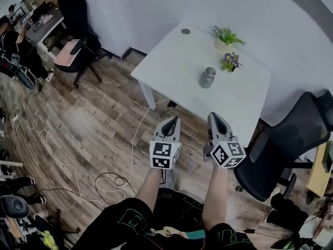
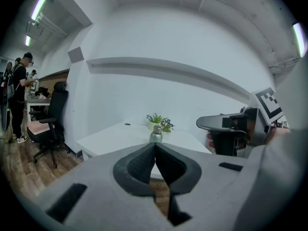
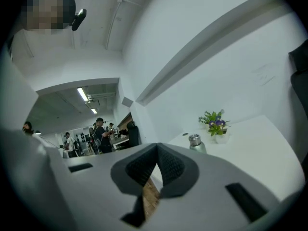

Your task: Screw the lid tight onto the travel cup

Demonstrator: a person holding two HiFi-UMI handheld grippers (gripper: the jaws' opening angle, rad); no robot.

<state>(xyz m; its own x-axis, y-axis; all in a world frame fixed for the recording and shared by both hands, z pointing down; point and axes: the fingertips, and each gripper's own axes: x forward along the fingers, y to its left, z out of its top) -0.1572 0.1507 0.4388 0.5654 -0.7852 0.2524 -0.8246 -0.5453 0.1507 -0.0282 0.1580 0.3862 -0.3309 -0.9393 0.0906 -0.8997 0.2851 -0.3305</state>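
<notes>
Travel cup (image 1: 207, 77) stands upright on the white table (image 1: 171, 69), a bit right of centre. Silver-grey body w/ the lid (image 1: 210, 71) sitting on top. Any print on it is too small to read. Just behind it, toward the wall, there's a small pot of purple flowers (image 1: 230, 61), then a green plant (image 1: 227, 36) further back. A small dark disc (image 1: 186, 31) lies near the table's far edge, well apart from the cup.

You're holding both grippers short of the table, side by side over the wood floor (image 1: 78, 119); neither touches the cup.

Left gripper (image 1: 173, 120): jaws pressed together, nothing in them. In the left gripper view the pads meet in one seam, w/ the cup lined up just above the tips.

Right gripper (image 1: 214, 116): same, closed tight and empty. In the right gripper view the cup sits up and to the right of the tips, flowers beyond.

Only markings in sight are the black-and-white squares on the left cube (image 1: 164, 155) and right cube (image 1: 228, 154): patterns, no letters.

Black office chair (image 1: 281, 150) is at the table's right end. Another chair w/ a pinkish seat (image 1: 70, 53) is far left, by a person (image 1: 18, 43) at a desk. White cable (image 1: 104, 181) loops over the floor on your left.
</notes>
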